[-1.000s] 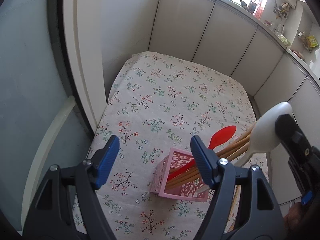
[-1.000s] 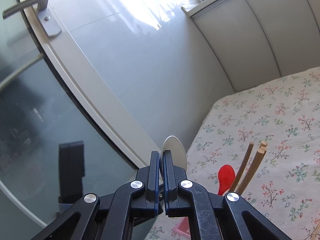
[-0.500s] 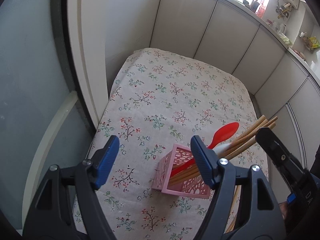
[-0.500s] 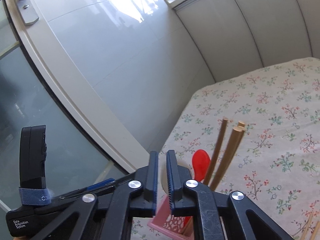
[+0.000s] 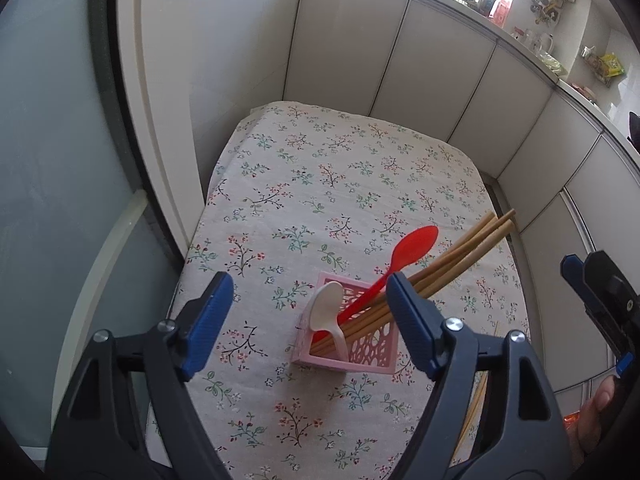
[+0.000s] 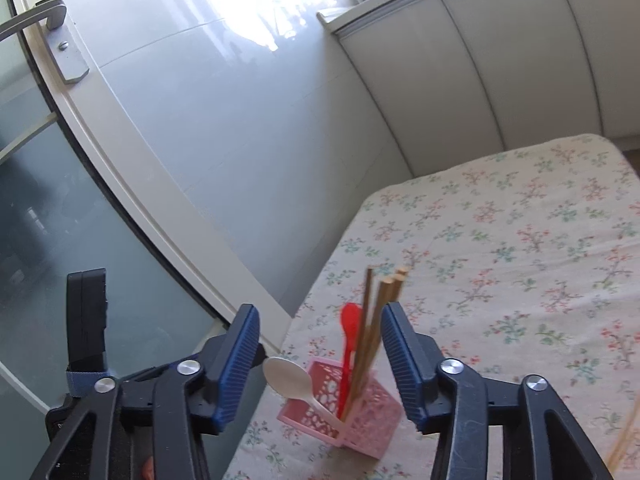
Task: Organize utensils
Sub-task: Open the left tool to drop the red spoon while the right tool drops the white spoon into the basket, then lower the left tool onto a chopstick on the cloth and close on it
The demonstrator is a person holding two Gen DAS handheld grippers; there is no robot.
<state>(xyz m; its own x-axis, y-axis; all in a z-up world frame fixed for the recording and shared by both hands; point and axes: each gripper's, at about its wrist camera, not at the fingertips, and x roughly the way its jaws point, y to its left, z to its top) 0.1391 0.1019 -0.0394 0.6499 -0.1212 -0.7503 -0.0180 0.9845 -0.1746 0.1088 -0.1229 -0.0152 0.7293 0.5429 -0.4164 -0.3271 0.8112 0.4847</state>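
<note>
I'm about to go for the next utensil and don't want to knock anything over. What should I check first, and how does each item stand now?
1. White spoon released into the pink holder: ok, it leans on the rim, clear of both tools.
2. Right tool empty: ok, its jaws are opening with nothing between them.
3. Left tool empty: ok, open above the holder.
4. Holder upright on the floral cloth: ok.
5. Red spoon and chopsticks seated in the holder: ok, though they lean far out.
6. Remaining sticks at the cloth's edge: cannot tell how many, mostly hidden.
</note>
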